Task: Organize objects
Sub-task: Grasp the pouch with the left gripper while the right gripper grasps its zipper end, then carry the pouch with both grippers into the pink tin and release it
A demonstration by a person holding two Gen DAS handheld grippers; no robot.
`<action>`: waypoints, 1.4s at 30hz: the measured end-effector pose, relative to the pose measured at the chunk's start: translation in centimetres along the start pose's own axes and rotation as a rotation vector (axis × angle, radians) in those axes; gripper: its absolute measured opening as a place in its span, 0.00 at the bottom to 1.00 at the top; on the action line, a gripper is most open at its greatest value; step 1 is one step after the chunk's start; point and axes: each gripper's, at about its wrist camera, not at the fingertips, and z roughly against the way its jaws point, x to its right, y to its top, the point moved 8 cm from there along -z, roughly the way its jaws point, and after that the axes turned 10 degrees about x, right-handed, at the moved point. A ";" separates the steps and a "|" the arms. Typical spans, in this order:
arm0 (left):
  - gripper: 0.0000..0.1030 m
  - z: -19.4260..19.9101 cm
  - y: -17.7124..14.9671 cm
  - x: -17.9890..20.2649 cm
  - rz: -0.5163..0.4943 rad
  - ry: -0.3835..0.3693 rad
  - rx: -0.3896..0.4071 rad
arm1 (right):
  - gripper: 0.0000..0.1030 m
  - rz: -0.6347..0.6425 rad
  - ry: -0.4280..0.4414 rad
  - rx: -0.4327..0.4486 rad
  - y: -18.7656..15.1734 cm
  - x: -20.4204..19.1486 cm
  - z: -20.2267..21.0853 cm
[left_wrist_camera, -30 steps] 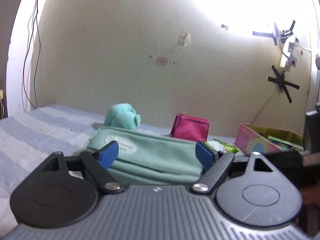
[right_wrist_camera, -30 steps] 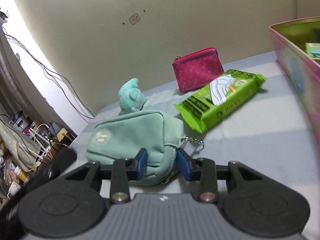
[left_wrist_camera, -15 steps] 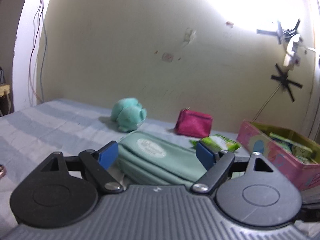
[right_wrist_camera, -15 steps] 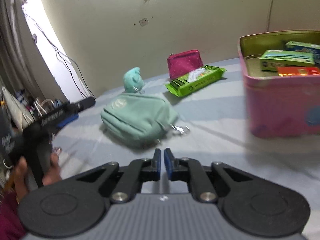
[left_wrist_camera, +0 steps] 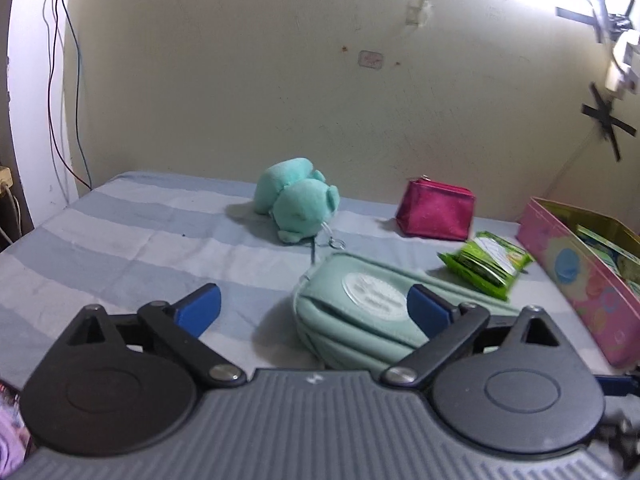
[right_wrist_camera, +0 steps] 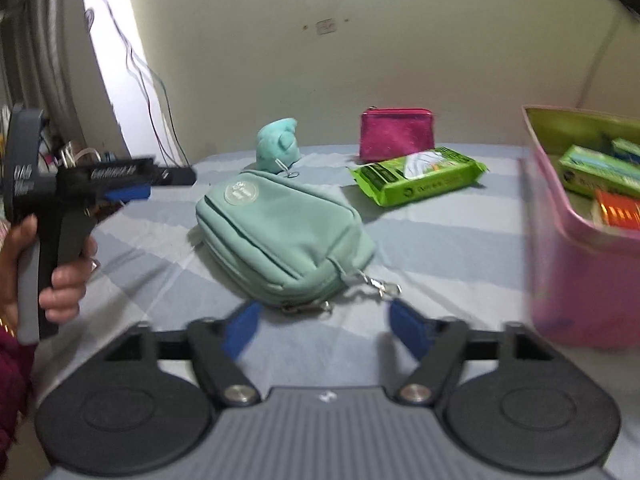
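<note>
A mint green pouch [left_wrist_camera: 360, 300] [right_wrist_camera: 280, 240] lies on the striped bedsheet [left_wrist_camera: 120, 240]. My left gripper [left_wrist_camera: 314, 310] hangs low over the pouch's near end. Its jaws are opening wide; the pouch's left part sits between them, untouched by the pads. My right gripper [right_wrist_camera: 326, 326] is just short of the pouch's clip end, jaws opening with nothing between them. Behind the pouch are a teal plush toy [left_wrist_camera: 298, 200] [right_wrist_camera: 276, 146], a magenta purse [left_wrist_camera: 436, 212] [right_wrist_camera: 394, 134] and a green wipes pack [left_wrist_camera: 486, 262] [right_wrist_camera: 416, 176].
A pink tin box [left_wrist_camera: 580, 280] [right_wrist_camera: 568, 272] holding several small packets stands at the right. A person's hand [right_wrist_camera: 60, 280] grips the left gripper's handle at the left edge. The wall is close behind the bed. Cables and clutter sit off the bed's left side.
Both grippers have backed away from the pouch, which now lies free. The right gripper left the pouch's end, shut fully, then opened. The left jaws have spread wider.
</note>
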 end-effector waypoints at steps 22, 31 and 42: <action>0.79 -2.1 -4.3 3.9 0.058 -0.151 -0.190 | 0.79 0.101 0.023 -0.042 -0.3 -1.2 -2.1; 0.79 2.8 -6.2 8.3 0.023 -0.238 -0.192 | 0.80 0.118 -0.015 -0.038 -3.0 0.0 4.5; 0.79 6.1 -8.1 15.3 -0.044 -0.362 -0.232 | 0.81 0.104 -0.099 -0.025 -5.2 3.6 11.7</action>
